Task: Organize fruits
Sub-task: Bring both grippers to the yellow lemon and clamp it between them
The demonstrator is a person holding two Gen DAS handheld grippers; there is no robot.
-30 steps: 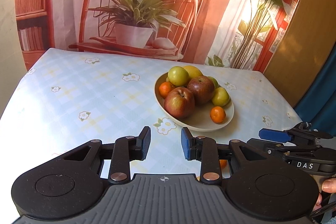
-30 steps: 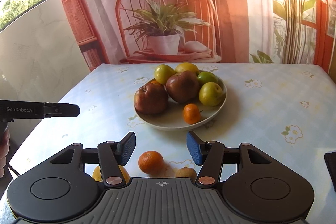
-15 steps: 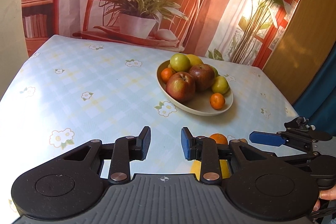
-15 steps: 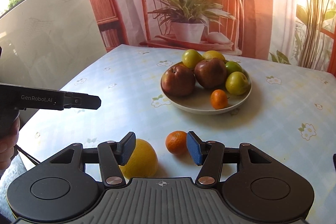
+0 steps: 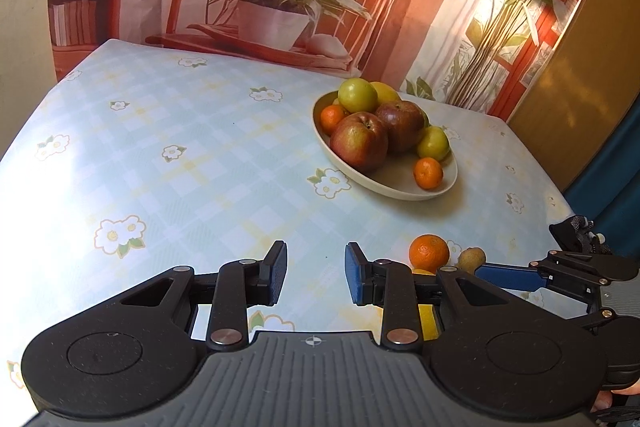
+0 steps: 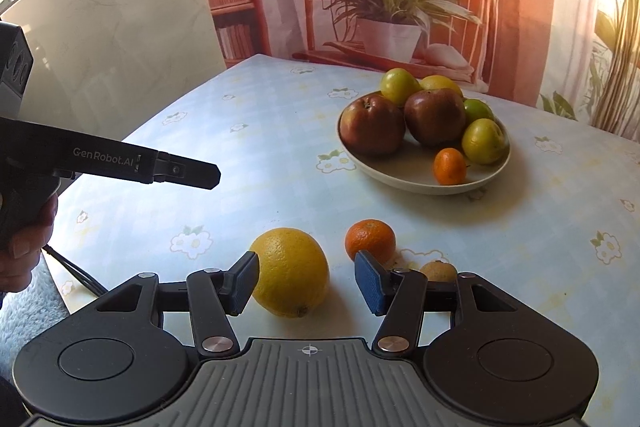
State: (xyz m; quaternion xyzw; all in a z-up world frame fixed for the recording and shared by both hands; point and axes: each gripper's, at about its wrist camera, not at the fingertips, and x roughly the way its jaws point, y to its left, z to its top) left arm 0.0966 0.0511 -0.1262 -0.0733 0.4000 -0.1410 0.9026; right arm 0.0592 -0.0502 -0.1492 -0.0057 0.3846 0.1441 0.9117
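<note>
A beige bowl (image 6: 404, 177) (image 5: 384, 183) holds two red apples, green and yellow fruits and small tangerines. On the tablecloth in front of it lie a big yellow citrus (image 6: 290, 277), a tangerine (image 6: 370, 241) (image 5: 429, 253) and a small brown fruit (image 6: 438, 271) (image 5: 471, 258). My right gripper (image 6: 306, 281) is open, with the yellow citrus between its fingers, close to the left pad. My left gripper (image 5: 315, 277) is open and empty, over bare cloth left of the loose fruits. The left gripper also shows in the right wrist view (image 6: 188, 173).
The table has a light blue checked cloth with flowers (image 5: 160, 155). A printed backdrop with a chair and potted plant (image 6: 392, 27) hangs behind the far edge. A marble wall (image 6: 112, 39) stands on the left. A wooden panel (image 5: 580, 87) stands on the right.
Both grippers have drawn back and turned; the bowl looks farther off. The yellow citrus now lies between my right fingers. My left gripper has shifted left of the loose fruits.
</note>
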